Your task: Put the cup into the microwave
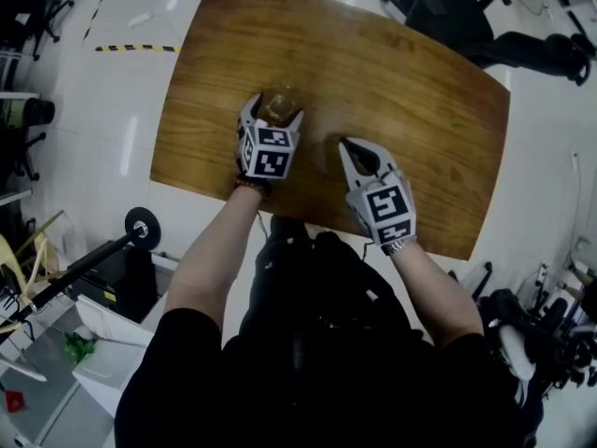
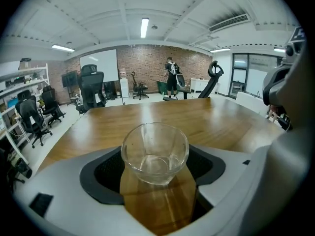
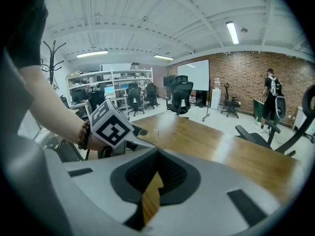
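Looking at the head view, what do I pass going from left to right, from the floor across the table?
Black disc on the floor → left gripper → right gripper. The glass cup stands between the left gripper's jaws, so it has no separate place in the order.

Glass cup (image 2: 155, 154) between parted fingers (image 2: 69, 186), wooden table (image 2: 206, 119)

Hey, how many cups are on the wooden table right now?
1. A clear glass cup stands on the wooden table near its front edge, between the jaws of the left hand-held gripper. No other cup shows in any view.
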A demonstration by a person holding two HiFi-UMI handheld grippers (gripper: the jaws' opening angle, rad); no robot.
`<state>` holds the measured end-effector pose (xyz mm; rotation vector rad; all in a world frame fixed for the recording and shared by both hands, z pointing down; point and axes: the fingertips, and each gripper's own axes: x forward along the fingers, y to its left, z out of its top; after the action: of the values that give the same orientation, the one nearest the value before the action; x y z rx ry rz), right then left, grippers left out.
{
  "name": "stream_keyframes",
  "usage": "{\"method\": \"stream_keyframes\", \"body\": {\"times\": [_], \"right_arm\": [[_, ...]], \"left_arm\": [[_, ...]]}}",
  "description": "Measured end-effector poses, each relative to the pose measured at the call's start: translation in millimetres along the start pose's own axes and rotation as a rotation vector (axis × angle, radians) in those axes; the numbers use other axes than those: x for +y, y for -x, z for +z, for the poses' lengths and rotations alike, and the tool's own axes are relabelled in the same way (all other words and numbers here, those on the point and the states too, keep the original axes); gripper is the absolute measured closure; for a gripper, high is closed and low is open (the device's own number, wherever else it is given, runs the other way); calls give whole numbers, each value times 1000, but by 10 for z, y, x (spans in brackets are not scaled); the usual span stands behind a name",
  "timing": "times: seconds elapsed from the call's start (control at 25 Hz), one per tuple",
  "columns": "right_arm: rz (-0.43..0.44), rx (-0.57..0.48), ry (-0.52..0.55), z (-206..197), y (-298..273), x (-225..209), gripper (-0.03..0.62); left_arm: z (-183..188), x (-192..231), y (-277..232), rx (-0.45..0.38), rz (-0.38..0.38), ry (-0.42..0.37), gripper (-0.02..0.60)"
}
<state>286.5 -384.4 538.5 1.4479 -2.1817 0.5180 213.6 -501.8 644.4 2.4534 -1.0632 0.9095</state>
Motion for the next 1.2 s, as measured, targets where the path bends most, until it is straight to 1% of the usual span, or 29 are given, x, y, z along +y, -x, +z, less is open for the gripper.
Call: {"method": "stream_keyframes", "body": {"times": [0.08,0.16,0.32,0.56,0.92,1.2], "right_arm": [[0,4,0,0,-4,-7,594],[-2,3,1,4,-13,-7,594],[1,0,5,16,-14,-5,594],[9,-11,19,47,40,55,594],[56,-46,54,116,196,275,594],[136,-68,105,154,310,509,594]], "left_arm": [[-11,-6,-15,11,-7,-6,199],[-15,-3,-19,13,-7,1,230],[-16,0,1,13,-3,8,230],[14,29,140,-14,14,25,232],[35,59,530,-60,73,56,232],[8,82,918,-90,145,99,232]]}}
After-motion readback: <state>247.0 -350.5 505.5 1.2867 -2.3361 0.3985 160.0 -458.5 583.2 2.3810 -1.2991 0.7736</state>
